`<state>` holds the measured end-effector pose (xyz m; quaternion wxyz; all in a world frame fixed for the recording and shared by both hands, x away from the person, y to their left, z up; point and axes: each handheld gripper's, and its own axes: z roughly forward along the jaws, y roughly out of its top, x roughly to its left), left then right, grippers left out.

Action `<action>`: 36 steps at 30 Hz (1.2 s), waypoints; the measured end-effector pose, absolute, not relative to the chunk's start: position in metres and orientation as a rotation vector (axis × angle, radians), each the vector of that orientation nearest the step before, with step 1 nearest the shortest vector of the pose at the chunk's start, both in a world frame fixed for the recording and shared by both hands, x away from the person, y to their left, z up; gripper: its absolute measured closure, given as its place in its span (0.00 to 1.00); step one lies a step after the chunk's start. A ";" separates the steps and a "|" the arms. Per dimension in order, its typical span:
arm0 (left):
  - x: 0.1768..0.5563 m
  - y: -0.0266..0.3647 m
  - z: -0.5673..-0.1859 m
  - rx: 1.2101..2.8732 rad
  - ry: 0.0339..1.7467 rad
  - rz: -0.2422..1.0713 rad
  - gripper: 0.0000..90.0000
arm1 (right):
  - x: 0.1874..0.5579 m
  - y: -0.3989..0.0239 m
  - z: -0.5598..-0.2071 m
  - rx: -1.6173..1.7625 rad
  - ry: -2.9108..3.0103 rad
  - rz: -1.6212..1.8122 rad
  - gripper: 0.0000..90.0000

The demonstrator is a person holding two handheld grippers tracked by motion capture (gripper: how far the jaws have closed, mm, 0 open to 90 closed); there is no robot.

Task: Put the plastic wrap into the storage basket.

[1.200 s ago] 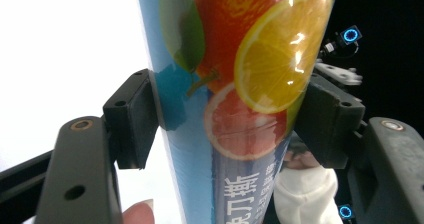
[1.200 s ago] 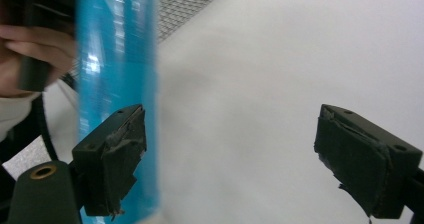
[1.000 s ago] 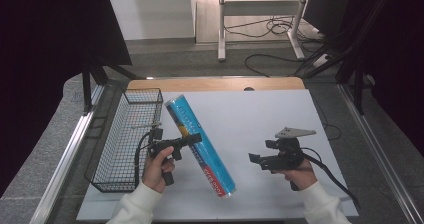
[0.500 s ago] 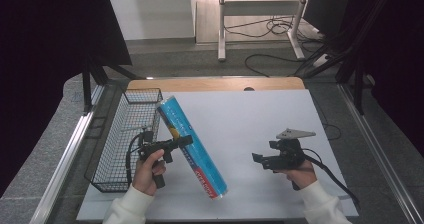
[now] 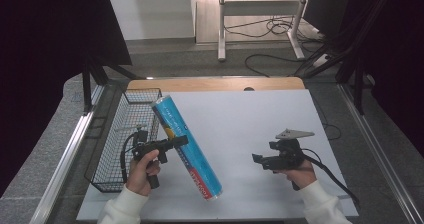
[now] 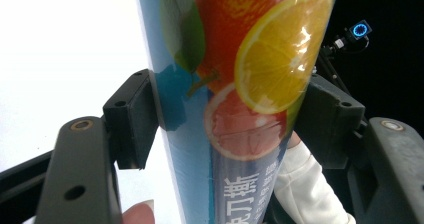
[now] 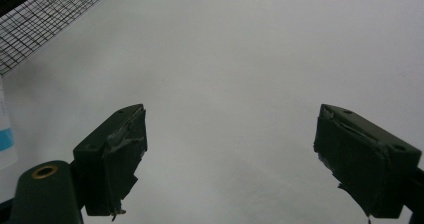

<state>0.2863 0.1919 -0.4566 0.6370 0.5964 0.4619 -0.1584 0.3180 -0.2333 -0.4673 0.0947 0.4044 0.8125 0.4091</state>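
A long blue tube (image 5: 187,146) printed with citrus fruit slants across the white table (image 5: 250,119), its top end near the basket and its lower end toward the front. My left gripper (image 5: 181,141) is shut on the tube's middle. In the left gripper view both black pads press on the tube (image 6: 235,104), one on each side. My right gripper (image 5: 257,159) hovers low over the table's right half, open, with nothing between its fingers (image 7: 115,159). The right gripper view has bare white table between the jaws.
A black wire basket (image 5: 125,139) stands along the table's left edge, beside the tube's top end; its mesh (image 7: 45,19) crosses the right gripper view's top left corner. Metal rails (image 5: 65,159) flank the table. Cables lie on the floor behind.
My left hand has carried the tube leftward toward the basket and raised it a little. The tube now stands steeper. The right gripper has stayed about where it was.
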 end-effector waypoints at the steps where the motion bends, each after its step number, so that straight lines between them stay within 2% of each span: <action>1: 0.285 0.194 -0.456 1.359 1.055 -0.361 0.36 | 0.318 -0.233 -0.467 1.201 2.408 1.213 0.15; 19: 0.278 0.249 -0.419 1.410 1.131 -0.277 0.36 | 0.319 -0.232 -0.468 1.207 2.427 1.208 0.15; 36: 0.276 0.284 -0.402 1.406 1.153 -0.235 0.36 | 0.320 -0.233 -0.469 1.209 2.434 1.184 0.15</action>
